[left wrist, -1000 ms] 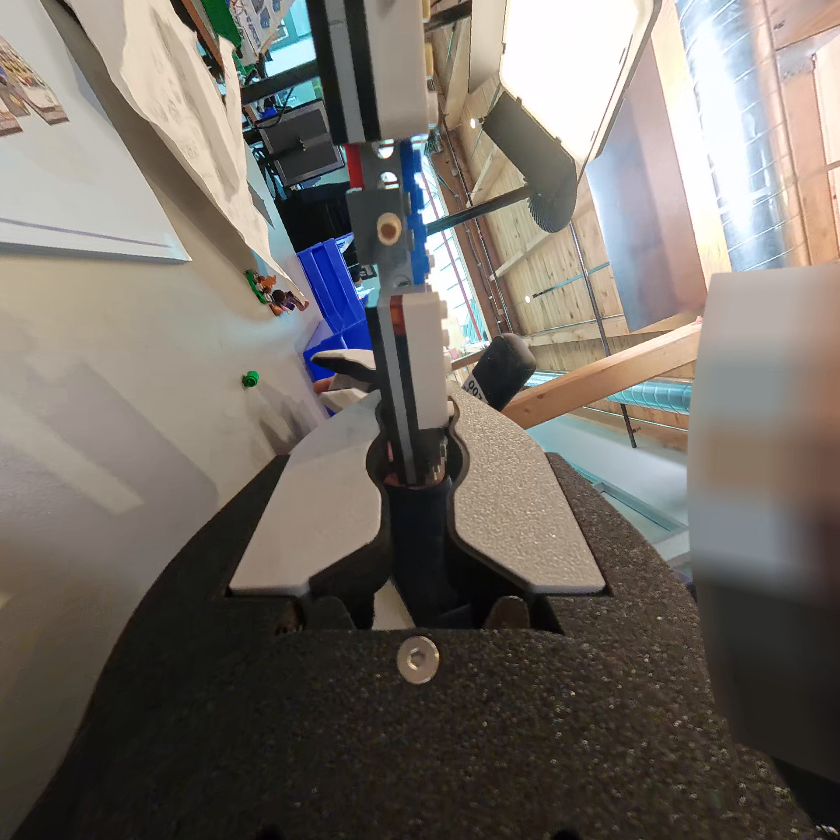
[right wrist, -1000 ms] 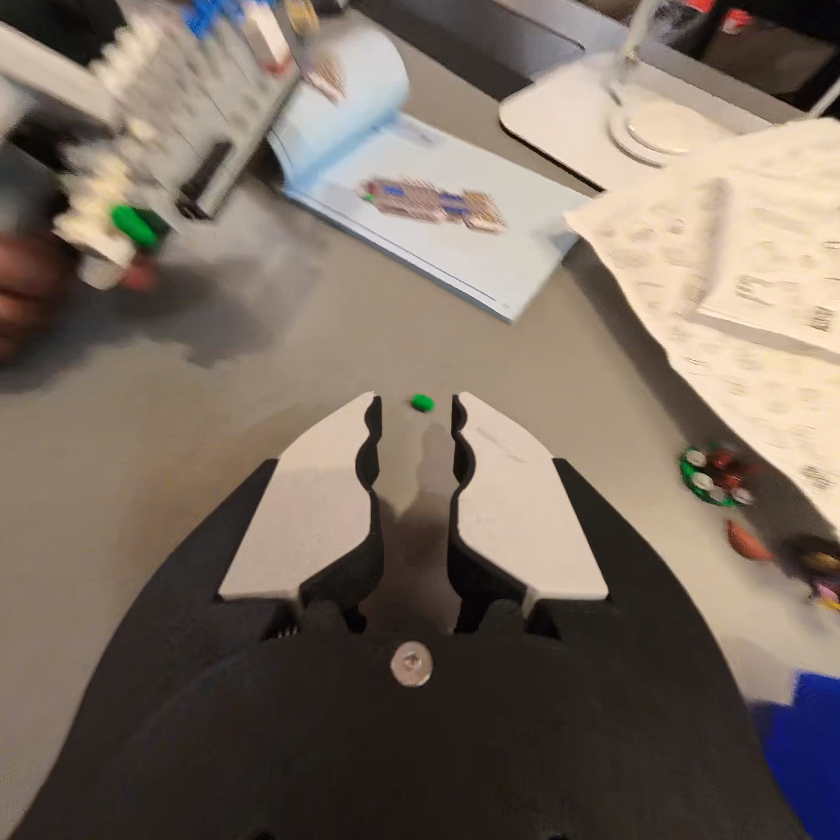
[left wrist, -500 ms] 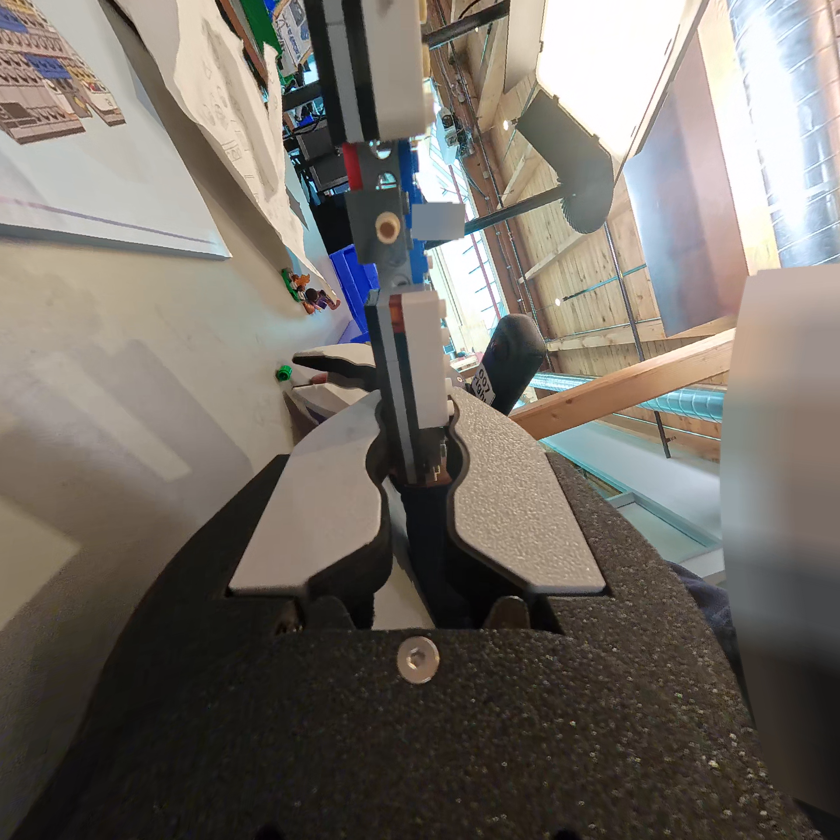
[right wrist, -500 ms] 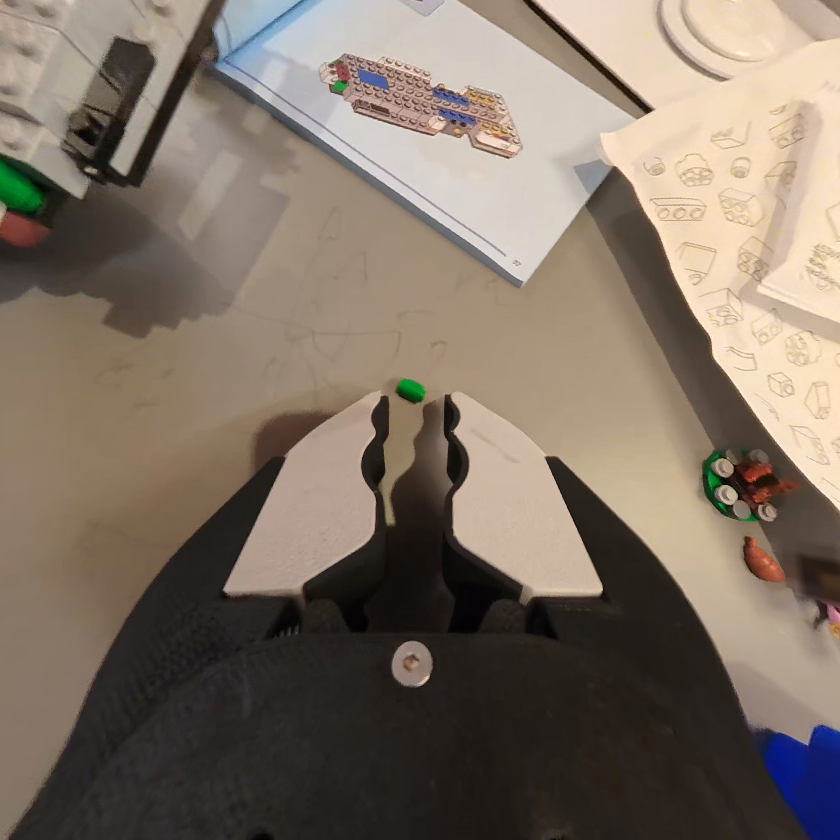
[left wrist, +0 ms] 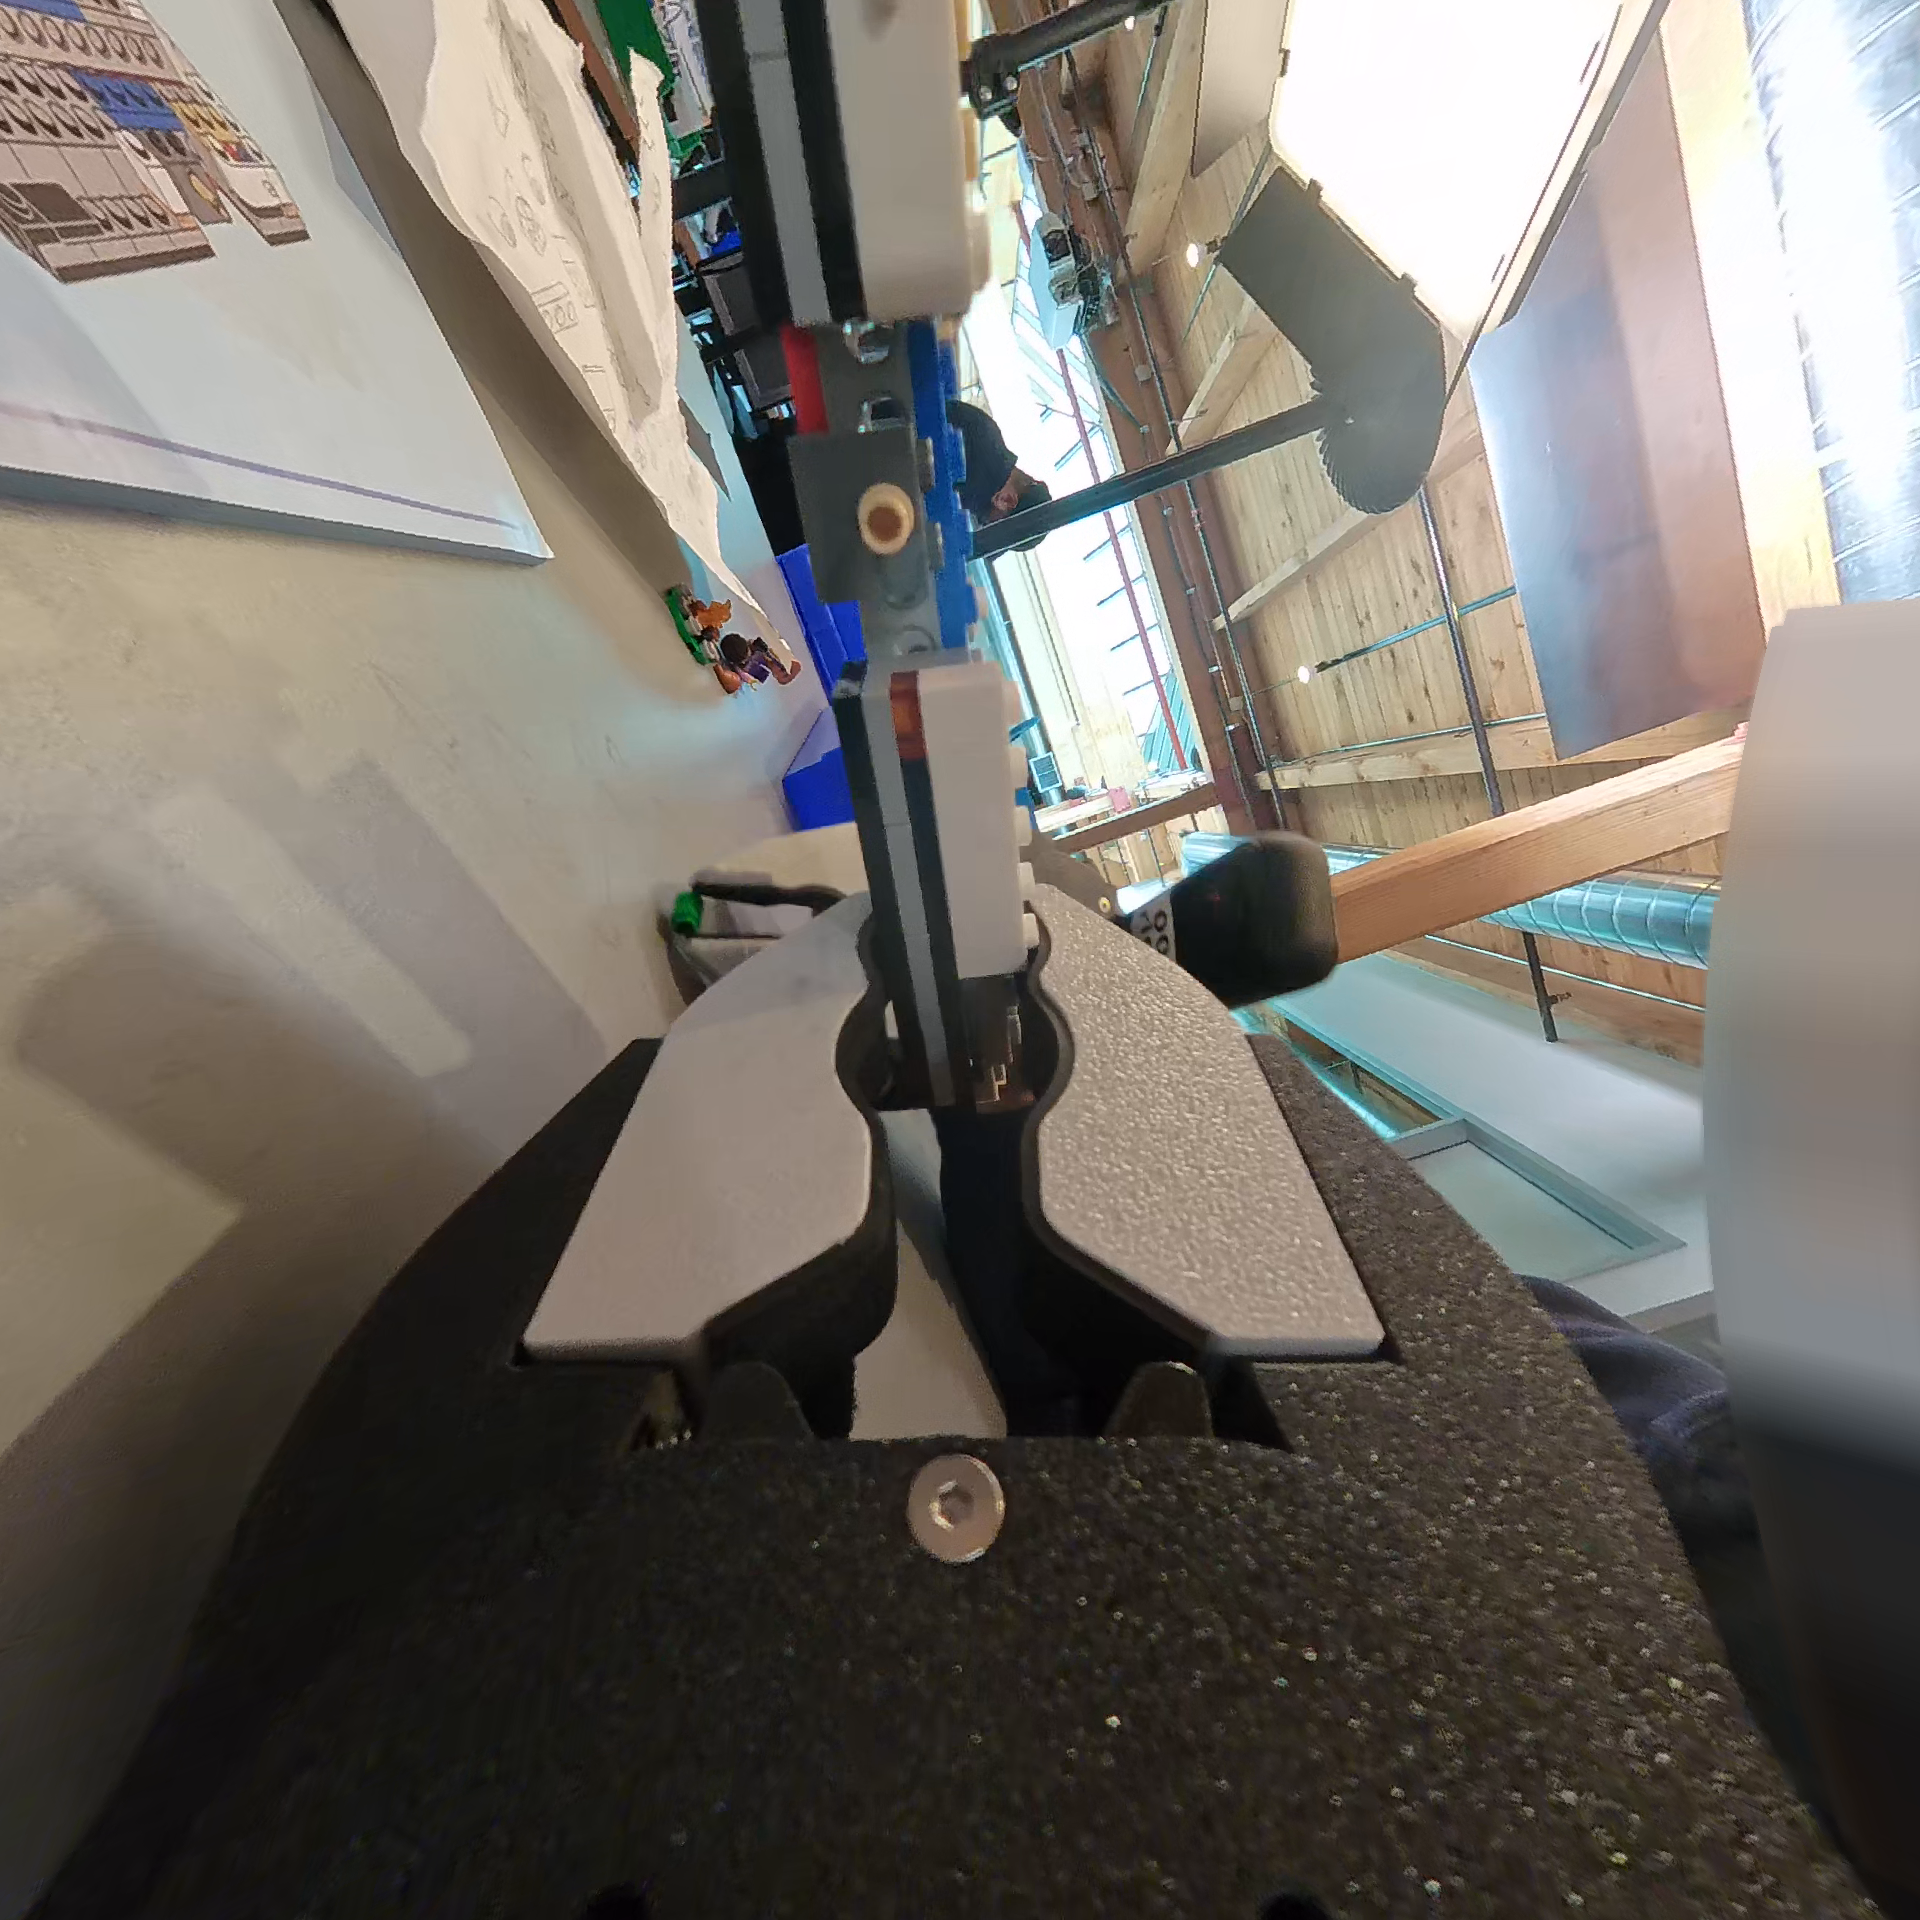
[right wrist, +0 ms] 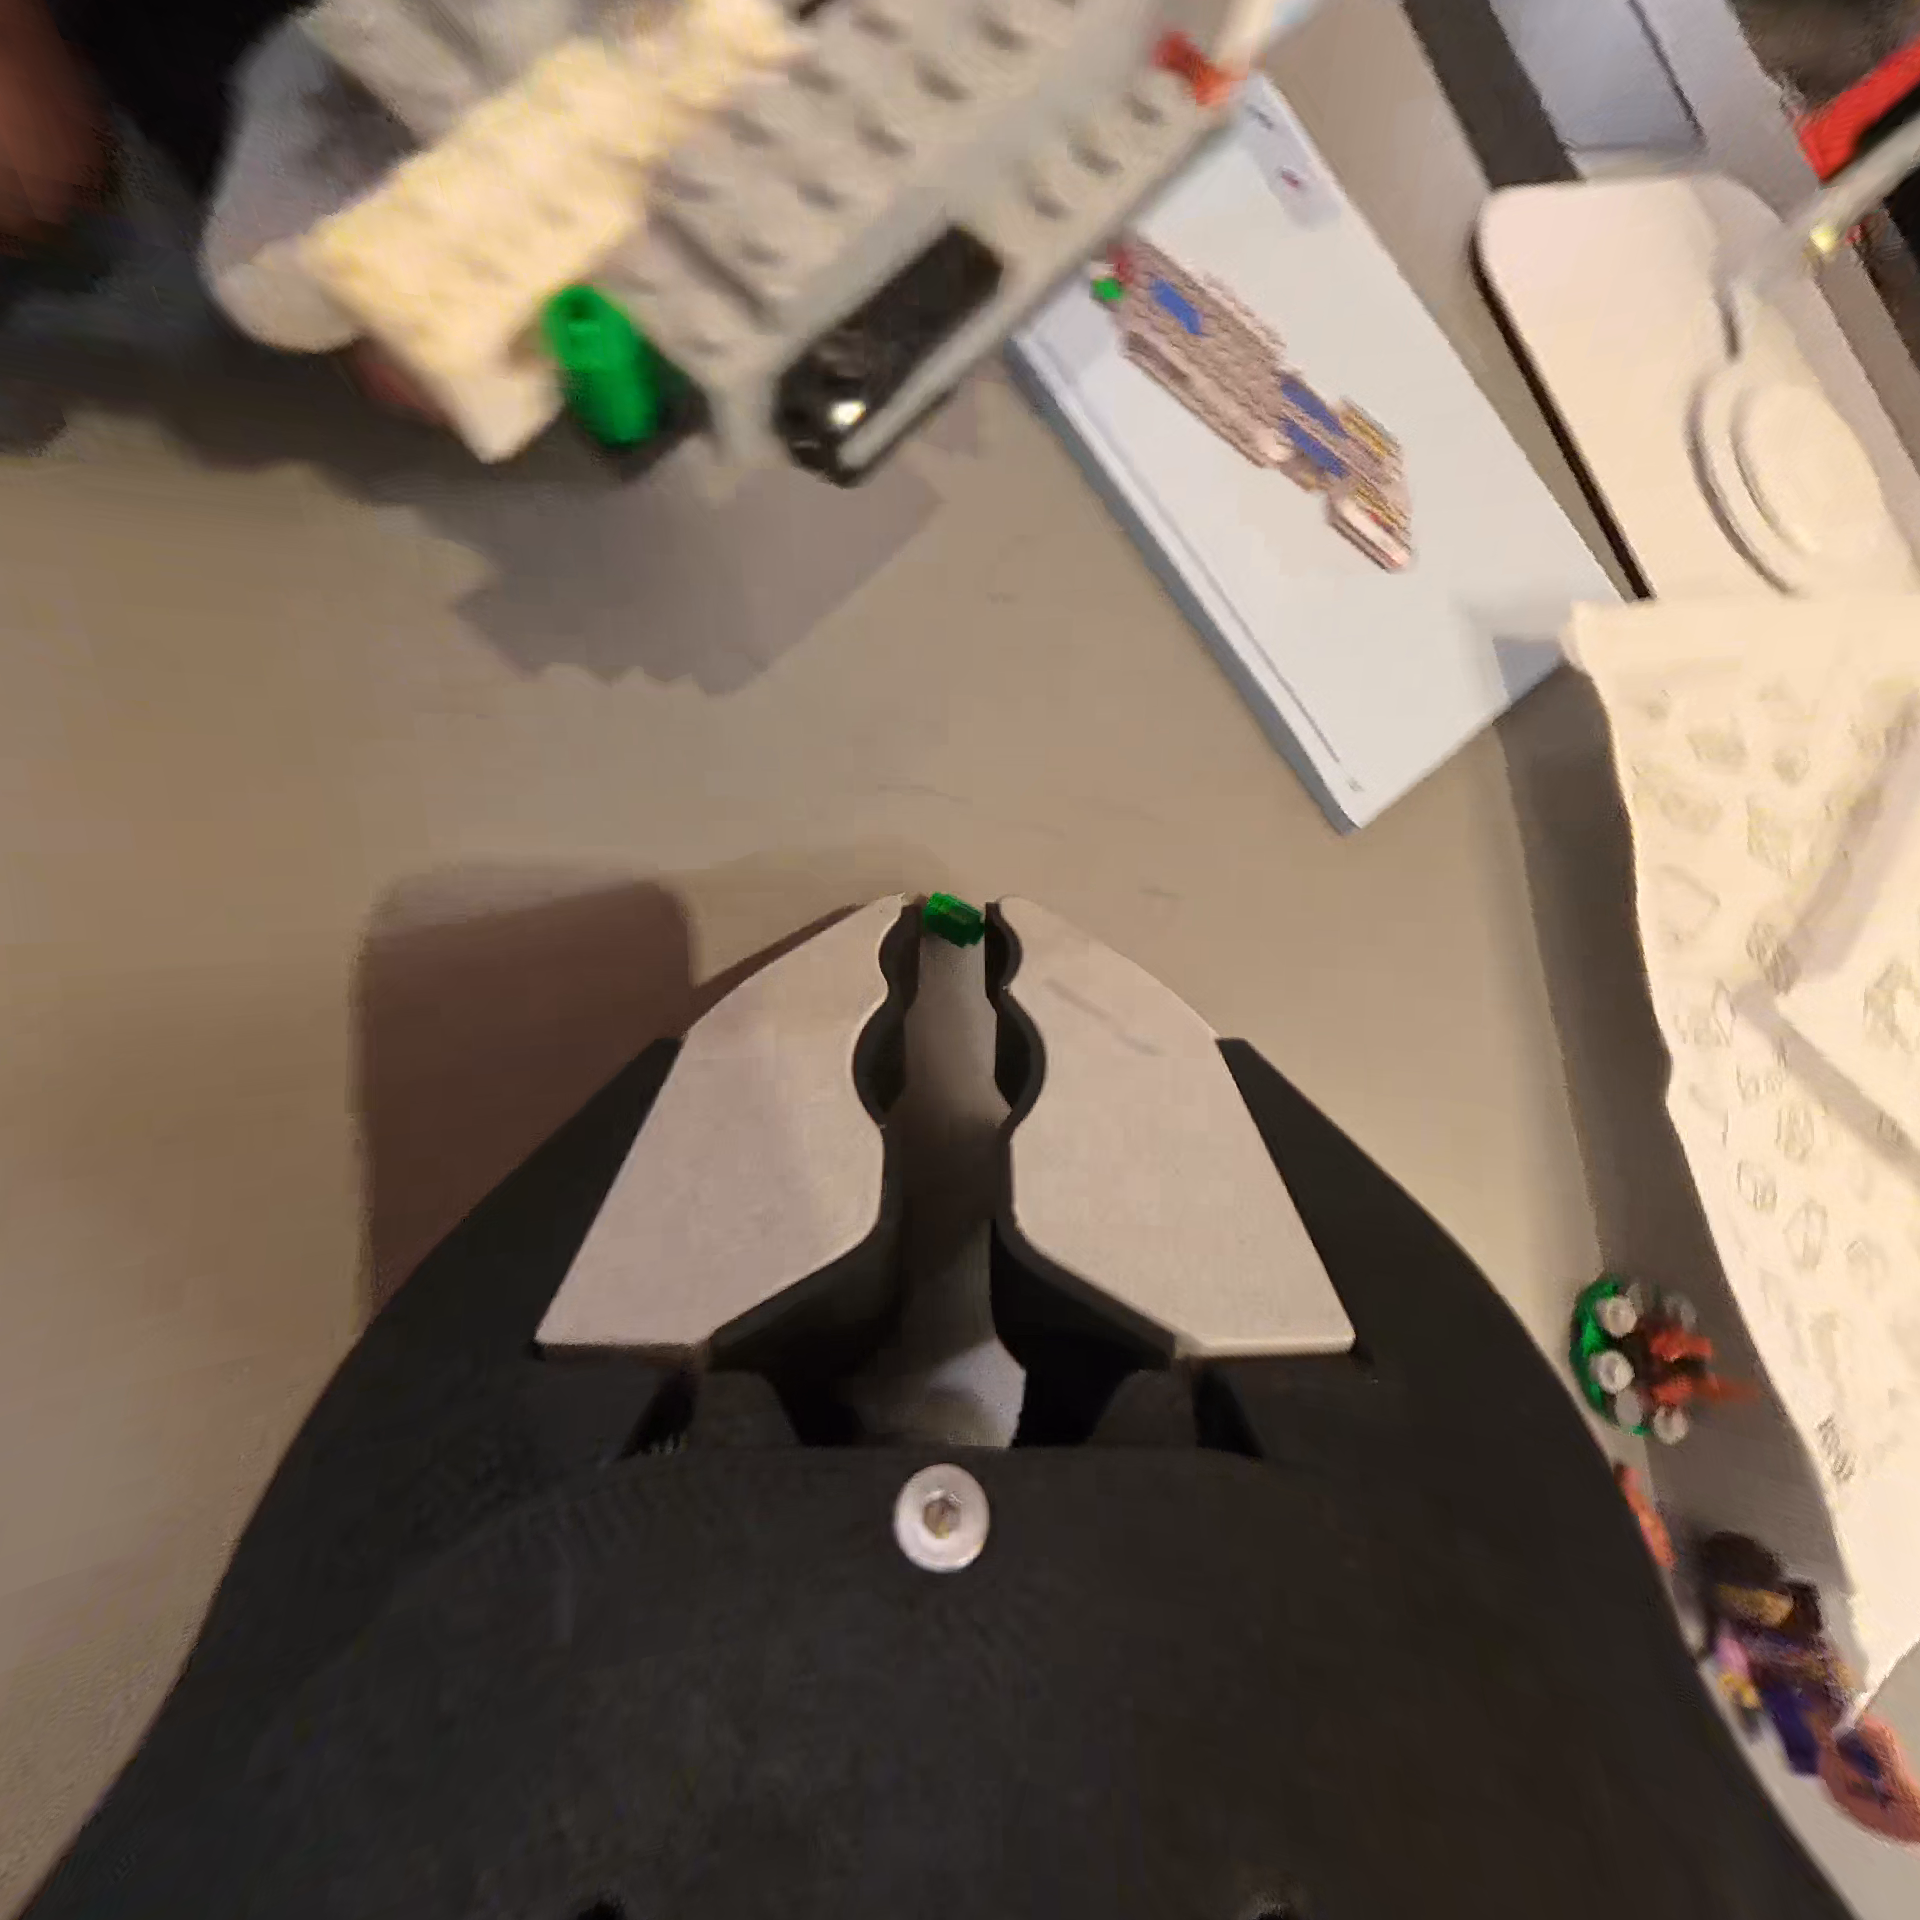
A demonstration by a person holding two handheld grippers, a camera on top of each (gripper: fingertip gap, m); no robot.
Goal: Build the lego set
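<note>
Grey tabletop (right wrist: 312, 727) fills the right wrist view, with an open booklet (right wrist: 1351, 540) at the far right and a printed paper sheet (right wrist: 1766, 935) along the right edge. Near that sheet a small round green assembly (right wrist: 1631, 1361) and a minifigure (right wrist: 1766, 1642) are seen lying on the table.

A long brick model (left wrist: 935, 831), white, grey and black with blue and red parts farther up, is pinched edge-on by the left gripper (left wrist: 951, 977). Both fingers (left wrist: 1143, 1091) are pressed against its near end. In the right wrist view the model is seen raised over the far left of the table, with a green peg (right wrist: 597, 364) on its side.

The right gripper (right wrist: 948, 914) is set down at the table, its jaws drawn close about a tiny green stud (right wrist: 951, 923) that sits right between the tips. The stud appears to touch the right fingertip, but through the blur it cannot be told whether both pads press on it. A blue bin (left wrist: 821, 623) stands far off.
</note>
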